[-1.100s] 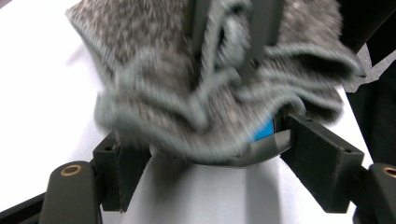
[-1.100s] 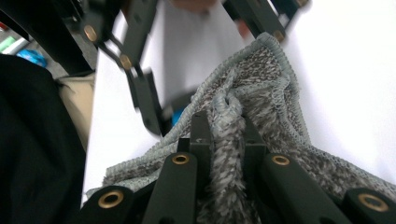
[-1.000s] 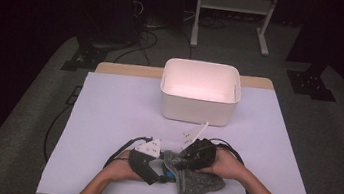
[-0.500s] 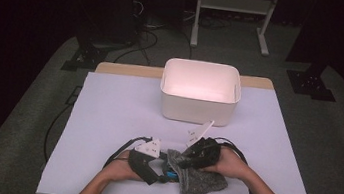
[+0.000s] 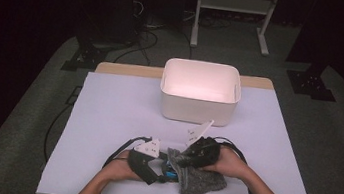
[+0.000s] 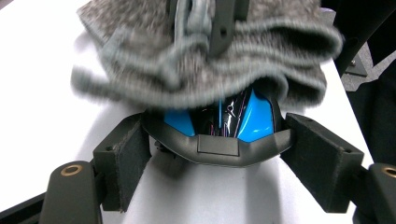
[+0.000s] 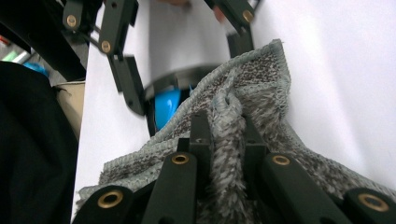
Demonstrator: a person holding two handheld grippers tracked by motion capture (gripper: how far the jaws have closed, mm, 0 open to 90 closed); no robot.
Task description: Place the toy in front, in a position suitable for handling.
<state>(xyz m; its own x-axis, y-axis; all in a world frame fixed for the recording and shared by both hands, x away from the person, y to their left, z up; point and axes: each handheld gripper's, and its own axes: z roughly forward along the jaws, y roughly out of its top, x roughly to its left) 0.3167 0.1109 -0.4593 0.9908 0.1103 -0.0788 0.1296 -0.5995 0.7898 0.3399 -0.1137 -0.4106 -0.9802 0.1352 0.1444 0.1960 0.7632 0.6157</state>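
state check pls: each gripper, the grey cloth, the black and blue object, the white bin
left gripper: jaws clamped on the sides of the black and blue object.
right gripper: shut, pinching a fold of the cloth.
grey cloth: crumpled, draped over the far part of the object.
black and blue object: on the table, partly covered by the cloth.
white bin: upright, open top, nothing seen inside.

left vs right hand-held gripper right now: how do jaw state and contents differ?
The left hand-held gripper has its jaws spread wide, clamping a black and blue object; the right hand-held gripper has its jaws nearly shut, pinching a fold of the grey cloth. The left one grips something rigid and glossy, the right something soft. Both sit low at the table's near edge, and the cloth drapes over the object.
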